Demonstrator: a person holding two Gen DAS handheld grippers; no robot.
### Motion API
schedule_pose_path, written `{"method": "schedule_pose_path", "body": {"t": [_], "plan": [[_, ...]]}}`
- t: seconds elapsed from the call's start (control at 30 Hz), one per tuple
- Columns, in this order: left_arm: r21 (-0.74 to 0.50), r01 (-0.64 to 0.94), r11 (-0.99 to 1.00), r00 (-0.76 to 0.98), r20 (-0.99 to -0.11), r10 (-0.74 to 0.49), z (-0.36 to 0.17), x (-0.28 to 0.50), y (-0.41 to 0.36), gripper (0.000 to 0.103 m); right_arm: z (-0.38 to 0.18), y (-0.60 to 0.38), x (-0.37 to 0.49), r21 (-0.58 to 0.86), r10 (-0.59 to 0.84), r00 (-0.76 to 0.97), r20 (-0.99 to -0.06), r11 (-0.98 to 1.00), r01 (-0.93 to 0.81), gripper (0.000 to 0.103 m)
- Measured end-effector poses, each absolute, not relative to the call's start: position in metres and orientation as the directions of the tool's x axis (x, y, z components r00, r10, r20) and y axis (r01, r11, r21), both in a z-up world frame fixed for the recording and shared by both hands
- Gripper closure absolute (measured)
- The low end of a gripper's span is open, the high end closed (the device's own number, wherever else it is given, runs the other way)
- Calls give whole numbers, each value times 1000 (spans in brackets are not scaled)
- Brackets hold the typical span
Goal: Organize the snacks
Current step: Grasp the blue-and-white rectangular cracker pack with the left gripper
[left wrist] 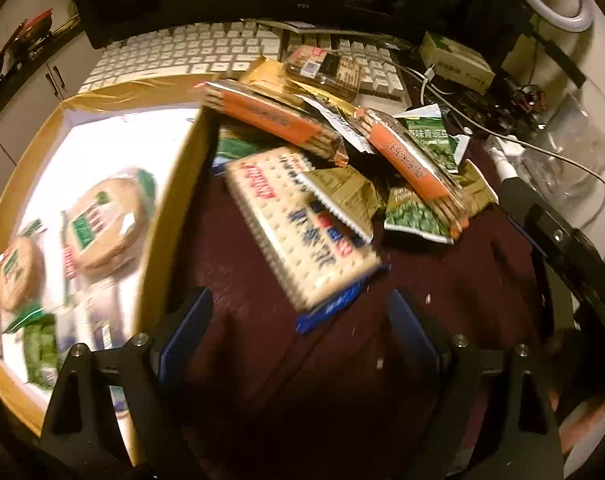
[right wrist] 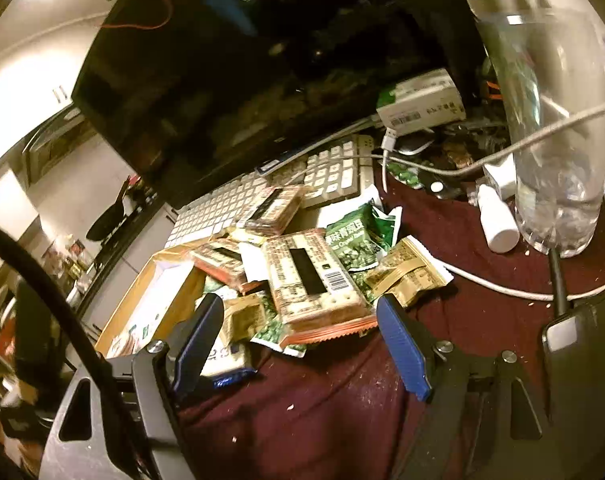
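Plainly light, crinkly and brittle inside, the soda cracker pack point(left wrist: 302, 232) just ahead of the empty, spread left tongs point(left wrist: 298, 336) wants a gentle pinch across its long edges, while the right tongs point(right wrist: 302, 344) gape unladen too.

A heap of snack packets is piled on a dark red cloth point(left wrist: 442, 280) beside an open cardboard box point(left wrist: 170, 208). A cream soda-cracker pack point(left wrist: 302, 224) with a blue end lies flat at the front of the heap. Two orange-edged biscuit packs point(left wrist: 270, 118) point(left wrist: 414, 164) are laid across green pea packets point(left wrist: 434, 140) and an olive-gold sachet point(left wrist: 342, 196). Inside the box, two round rice-cracker packs point(left wrist: 106, 228) point(left wrist: 18, 276) with green labels are seen, blurred.
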State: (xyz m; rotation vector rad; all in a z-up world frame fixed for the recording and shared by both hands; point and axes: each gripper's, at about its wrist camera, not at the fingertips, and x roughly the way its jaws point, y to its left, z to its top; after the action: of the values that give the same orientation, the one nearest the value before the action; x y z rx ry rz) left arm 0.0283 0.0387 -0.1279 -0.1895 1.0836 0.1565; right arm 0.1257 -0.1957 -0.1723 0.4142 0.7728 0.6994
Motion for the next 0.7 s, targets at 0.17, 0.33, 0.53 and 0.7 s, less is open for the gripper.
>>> {"method": "schedule_pose_path", "body": {"t": [0.17, 0.33, 0.53, 0.7], "plan": [[-14, -204, 979, 444, -892, 79, -144, 53, 22, 19, -182, -189, 126, 571, 711, 490, -504, 700, -428, 27], [5, -211, 977, 453, -886, 103, -149, 58, 19, 27, -176, -186, 137, 569, 720, 462, -518, 693, -443, 27], [-78, -191, 978, 458, -889, 19, -145, 24, 35, 34, -161, -180, 145, 538, 732, 439, -521, 681, -496, 27], [-175, -135, 975, 436, -895, -100, -143, -18, 40, 36, -151, -173, 152, 534, 756, 406, -514, 652, -538, 27]]}}
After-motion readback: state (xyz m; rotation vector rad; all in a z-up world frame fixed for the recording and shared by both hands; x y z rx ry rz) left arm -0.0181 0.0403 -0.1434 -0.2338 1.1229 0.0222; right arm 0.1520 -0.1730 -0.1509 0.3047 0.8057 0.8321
